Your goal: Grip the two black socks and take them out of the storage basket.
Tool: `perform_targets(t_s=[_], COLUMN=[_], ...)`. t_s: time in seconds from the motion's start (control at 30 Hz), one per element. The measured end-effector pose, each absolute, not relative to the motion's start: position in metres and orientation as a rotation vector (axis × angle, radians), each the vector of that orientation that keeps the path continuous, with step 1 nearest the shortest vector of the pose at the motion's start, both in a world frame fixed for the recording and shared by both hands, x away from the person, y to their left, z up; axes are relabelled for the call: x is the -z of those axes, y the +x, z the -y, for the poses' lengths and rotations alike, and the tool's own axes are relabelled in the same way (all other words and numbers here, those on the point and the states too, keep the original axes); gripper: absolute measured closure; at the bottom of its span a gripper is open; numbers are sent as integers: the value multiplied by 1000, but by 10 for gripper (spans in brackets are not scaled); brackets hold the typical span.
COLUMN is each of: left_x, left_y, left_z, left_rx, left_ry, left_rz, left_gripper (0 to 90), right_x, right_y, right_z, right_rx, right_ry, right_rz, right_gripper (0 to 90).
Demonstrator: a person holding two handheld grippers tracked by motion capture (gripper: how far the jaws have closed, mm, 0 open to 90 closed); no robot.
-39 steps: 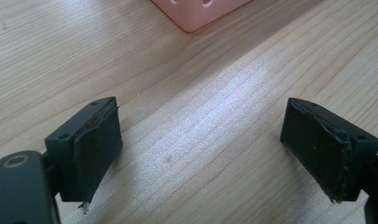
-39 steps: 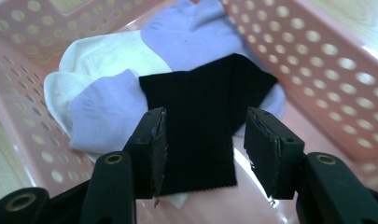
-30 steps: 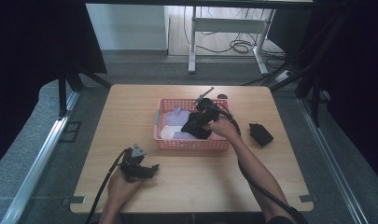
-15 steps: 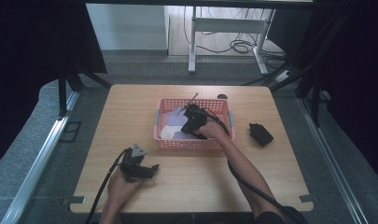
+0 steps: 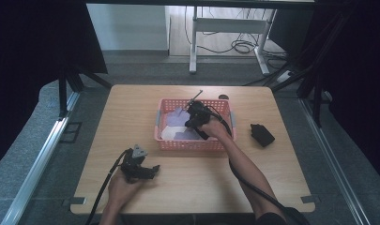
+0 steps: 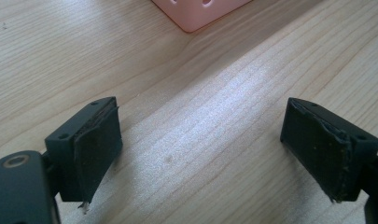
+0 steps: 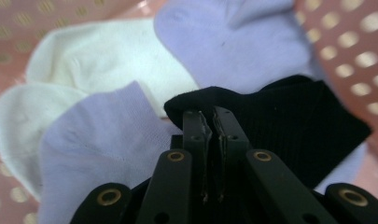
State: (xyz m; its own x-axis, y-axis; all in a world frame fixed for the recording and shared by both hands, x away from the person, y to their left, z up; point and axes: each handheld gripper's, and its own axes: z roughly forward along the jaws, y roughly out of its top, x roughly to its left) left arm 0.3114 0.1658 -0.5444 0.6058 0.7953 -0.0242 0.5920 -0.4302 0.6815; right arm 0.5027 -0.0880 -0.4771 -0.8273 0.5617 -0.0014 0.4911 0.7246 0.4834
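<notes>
Since a second ago the right gripper point(image 5: 195, 114) has slid leftward across the pink basket point(image 5: 227, 123) and now sits over its middle, while the left gripper point(image 5: 140, 167) has stayed put near the table's front edge.

Nearest the person, the left gripper rests on the wooden table point(image 5: 131, 108), held in the left hand point(image 5: 122, 182). In its own view its jaws stand wide apart over bare wood grain, with nothing between them and a corner of the pink basket point(image 6: 196, 14) showing beyond.

Farther out, the right hand point(image 5: 215, 129) reaches into the basket. In the right gripper view the jaws are pressed together, their tips point(image 7: 207, 122) at the near edge of a black sock point(image 7: 289, 116); whether any fabric is pinched between them cannot be told. The black sock lies flat in the basket with its long axis running off toward the right of that view, over a lilac sock point(image 7: 233, 37). Another lilac sock point(image 7: 98, 140) lies to the left, overlapping two white socks point(image 7: 102, 65).

On the table to the right of the basket, apart from it, sits a small black object point(image 5: 262, 135).
</notes>
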Motion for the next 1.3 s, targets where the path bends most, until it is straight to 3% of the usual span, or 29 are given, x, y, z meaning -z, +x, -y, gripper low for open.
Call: perform_targets(t_s=[1.3], left_x=[544], left_y=[312], left_z=[-166], left_rx=[-402], left_ry=[2172], left_rz=[-1088], left_gripper=[122], right_x=[355], right_y=[469], right_z=[152], right_rx=[-981], right_ry=[849], right_rz=[-2560], right_gripper=[846])
